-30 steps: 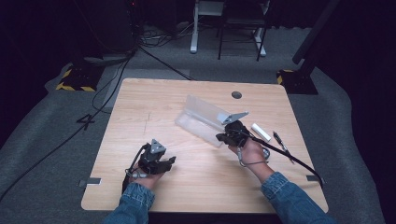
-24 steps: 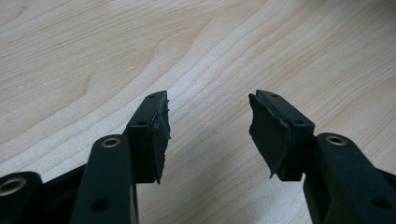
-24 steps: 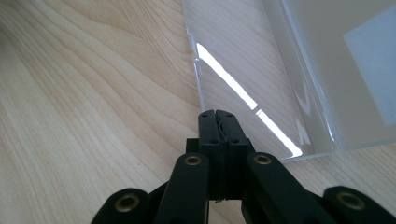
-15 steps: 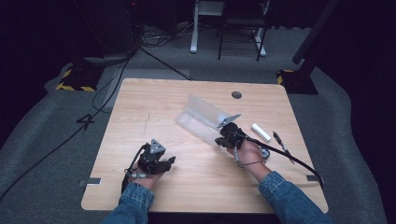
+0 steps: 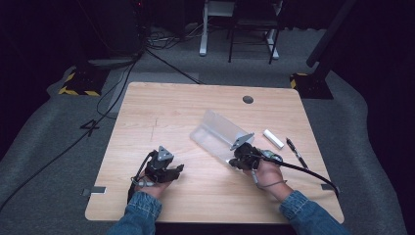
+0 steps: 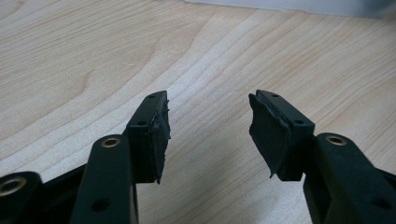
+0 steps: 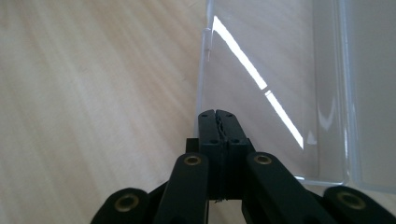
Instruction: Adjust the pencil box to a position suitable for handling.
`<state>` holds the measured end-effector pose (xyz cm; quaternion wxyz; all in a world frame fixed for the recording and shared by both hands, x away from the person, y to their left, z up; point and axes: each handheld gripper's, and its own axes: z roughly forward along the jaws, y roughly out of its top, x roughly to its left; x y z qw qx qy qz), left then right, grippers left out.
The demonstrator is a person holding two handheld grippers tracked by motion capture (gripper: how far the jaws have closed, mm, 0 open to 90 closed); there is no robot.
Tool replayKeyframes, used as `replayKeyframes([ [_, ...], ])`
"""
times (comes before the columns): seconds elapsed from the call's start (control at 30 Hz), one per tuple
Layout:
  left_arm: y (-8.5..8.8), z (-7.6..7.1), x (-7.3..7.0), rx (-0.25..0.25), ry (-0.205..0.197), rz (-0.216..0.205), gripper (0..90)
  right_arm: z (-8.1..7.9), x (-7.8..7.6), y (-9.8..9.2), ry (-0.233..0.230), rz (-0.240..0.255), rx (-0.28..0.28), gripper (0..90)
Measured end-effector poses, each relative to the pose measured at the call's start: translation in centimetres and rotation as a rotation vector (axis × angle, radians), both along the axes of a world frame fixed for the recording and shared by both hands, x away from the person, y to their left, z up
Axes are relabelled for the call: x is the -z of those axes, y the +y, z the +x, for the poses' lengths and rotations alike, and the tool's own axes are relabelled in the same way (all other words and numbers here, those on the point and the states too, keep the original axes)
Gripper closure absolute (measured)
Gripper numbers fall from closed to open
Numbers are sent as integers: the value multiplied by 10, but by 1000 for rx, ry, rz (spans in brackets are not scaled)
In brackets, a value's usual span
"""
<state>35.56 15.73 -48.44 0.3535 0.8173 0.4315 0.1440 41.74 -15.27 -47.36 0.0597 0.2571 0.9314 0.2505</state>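
While our left gripper (image 5: 169,171) rests near the front of the wooden table (image 5: 161,112), its jaws stand well apart with bare wood between them, holding nothing; in the left gripper view (image 6: 208,133) the two black pads face each other across a wide gap, and the pale edge of something lies at the far top of that view.

Our right gripper (image 5: 234,161) sits at the near end of the clear plastic box (image 5: 218,134), which lies open a little right of the table's middle, its lid standing up at a slant behind the shallow tray. In the right gripper view (image 7: 218,122) the jaws are pressed together with no gap, their tips at the near corner of the box (image 7: 280,84). We cannot tell whether they pinch the thin plastic rim or merely touch it.

To the right of the box a small white stick (image 5: 273,138) lies on the wood, and just beyond it a dark pen (image 5: 296,152), the two near each other but apart. A round dark hole (image 5: 248,99) marks the table's far side. Denim sleeves (image 5: 139,213) cover our forearms at the bottom edge.
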Motion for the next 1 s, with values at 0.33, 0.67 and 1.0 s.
replayKeyframes([
  [0.33, -2, 4, -2, -16, -11, -21, 467, -40, -2, -20, 49, -19, -114, 891],
  [0.67, -12, 10, -6, 15, -33, -42, 468, -74, -3, -40, 32, -40, -134, 888],
  [1.0, -22, 14, -7, 61, -34, -19, 466, -82, -3, -64, 40, -32, -79, 880],
])
